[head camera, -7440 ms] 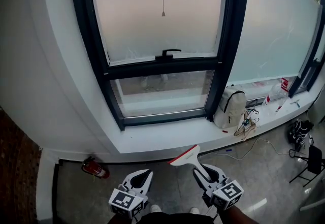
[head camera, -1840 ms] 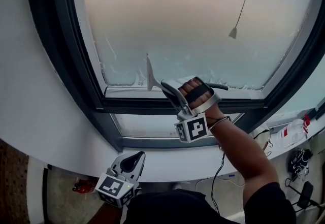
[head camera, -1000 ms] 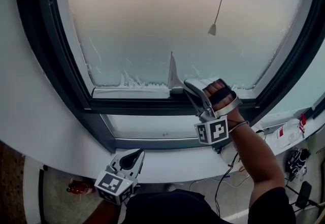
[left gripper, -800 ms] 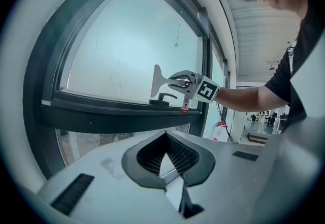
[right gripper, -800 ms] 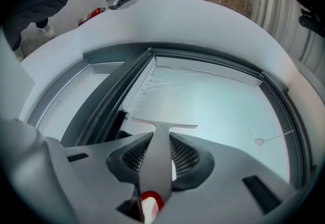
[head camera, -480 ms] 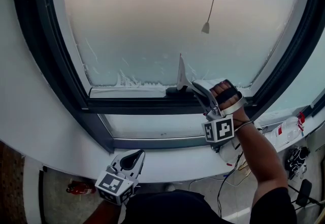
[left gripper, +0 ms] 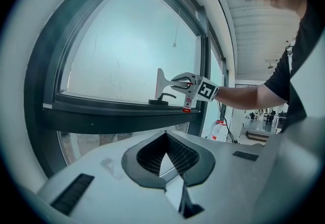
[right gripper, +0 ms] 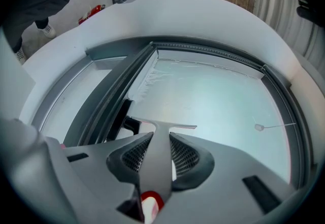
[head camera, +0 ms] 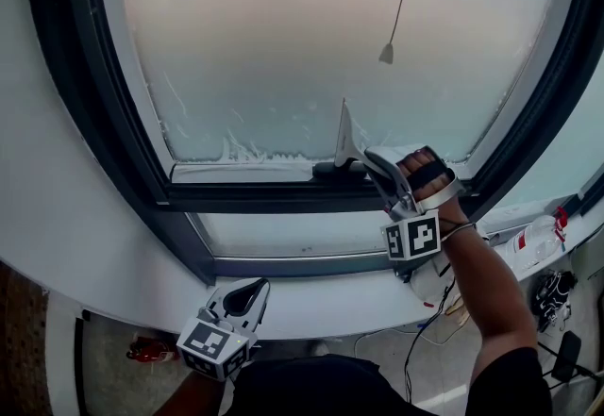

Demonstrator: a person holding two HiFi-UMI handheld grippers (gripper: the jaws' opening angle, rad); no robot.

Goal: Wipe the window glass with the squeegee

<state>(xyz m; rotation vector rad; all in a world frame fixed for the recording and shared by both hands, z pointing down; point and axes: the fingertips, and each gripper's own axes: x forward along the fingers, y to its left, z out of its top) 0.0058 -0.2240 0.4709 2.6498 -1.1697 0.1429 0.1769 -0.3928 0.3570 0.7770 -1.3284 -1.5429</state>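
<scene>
One outstretched arm, right gripper holding squeegee on window glass

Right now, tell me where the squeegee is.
Head view, right of centre: the squeegee is clamped in the right gripper, its blade upright against the lower edge of the frosted pane, just above the black window handle.

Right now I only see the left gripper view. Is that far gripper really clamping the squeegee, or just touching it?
Observer: Clamping: the right gripper view shows the right gripper shut on the handle of the squeegee.
Operator: Is the glass clean?
Observer: Not all of it. The head view shows white streaks along the bottom edge of the window glass, left of the squeegee.
Operator: Where's my gripper?
Observer: The left gripper hangs low, beneath the white sill.
</scene>
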